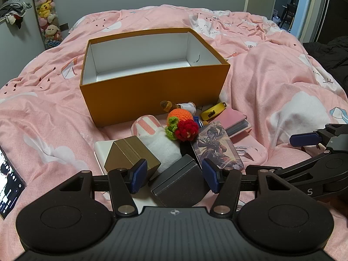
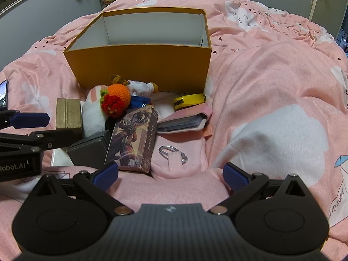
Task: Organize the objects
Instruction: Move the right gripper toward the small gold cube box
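Your left gripper straddles the dark grey square box, jaws apart and not yet pressing, while your right gripper hangs wide open over pink bedding, leaving the open orange cardboard box beyond ready to receive it.

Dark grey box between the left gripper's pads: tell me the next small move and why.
Probably close the left gripper on the dark grey box. Its blue pads flank the box's two sides, with a slight gap on at least one side, so nothing is gripped yet. The orange box beyond stands open with no objects visible inside, ready to receive it. The right gripper is open over bare quilt.
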`<state>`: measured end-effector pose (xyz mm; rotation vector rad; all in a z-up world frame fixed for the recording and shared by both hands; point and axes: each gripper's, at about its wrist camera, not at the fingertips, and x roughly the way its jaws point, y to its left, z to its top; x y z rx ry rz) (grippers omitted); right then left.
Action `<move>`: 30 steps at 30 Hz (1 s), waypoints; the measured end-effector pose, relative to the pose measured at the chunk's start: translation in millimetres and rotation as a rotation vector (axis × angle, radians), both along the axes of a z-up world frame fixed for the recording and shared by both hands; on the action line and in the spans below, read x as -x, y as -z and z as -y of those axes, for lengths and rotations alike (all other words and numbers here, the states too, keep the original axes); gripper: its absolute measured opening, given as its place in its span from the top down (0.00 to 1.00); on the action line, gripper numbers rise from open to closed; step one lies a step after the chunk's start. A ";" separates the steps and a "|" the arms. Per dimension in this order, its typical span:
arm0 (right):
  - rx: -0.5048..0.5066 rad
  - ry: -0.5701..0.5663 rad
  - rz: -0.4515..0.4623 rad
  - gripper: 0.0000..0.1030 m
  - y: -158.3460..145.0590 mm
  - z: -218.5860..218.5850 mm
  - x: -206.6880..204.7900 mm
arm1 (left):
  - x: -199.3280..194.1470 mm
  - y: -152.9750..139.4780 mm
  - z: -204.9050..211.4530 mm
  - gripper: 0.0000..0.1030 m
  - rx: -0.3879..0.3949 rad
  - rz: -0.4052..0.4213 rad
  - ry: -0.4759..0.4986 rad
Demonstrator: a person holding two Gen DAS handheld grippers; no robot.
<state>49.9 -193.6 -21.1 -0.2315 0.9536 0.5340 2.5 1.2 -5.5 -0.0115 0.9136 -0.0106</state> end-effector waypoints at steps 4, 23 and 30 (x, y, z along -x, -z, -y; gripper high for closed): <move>0.000 0.000 -0.001 0.01 0.2 0.1 0.1 | -0.1 -0.1 0.1 0.34 -0.003 0.000 -0.014; 0.008 -0.026 0.021 0.02 -2.0 -4.7 2.3 | 2.5 0.2 0.0 0.36 0.002 0.008 -0.017; -0.042 -0.128 0.038 0.23 -21.8 -24.7 -7.6 | 5.8 -12.3 -29.8 0.60 0.012 0.019 -0.055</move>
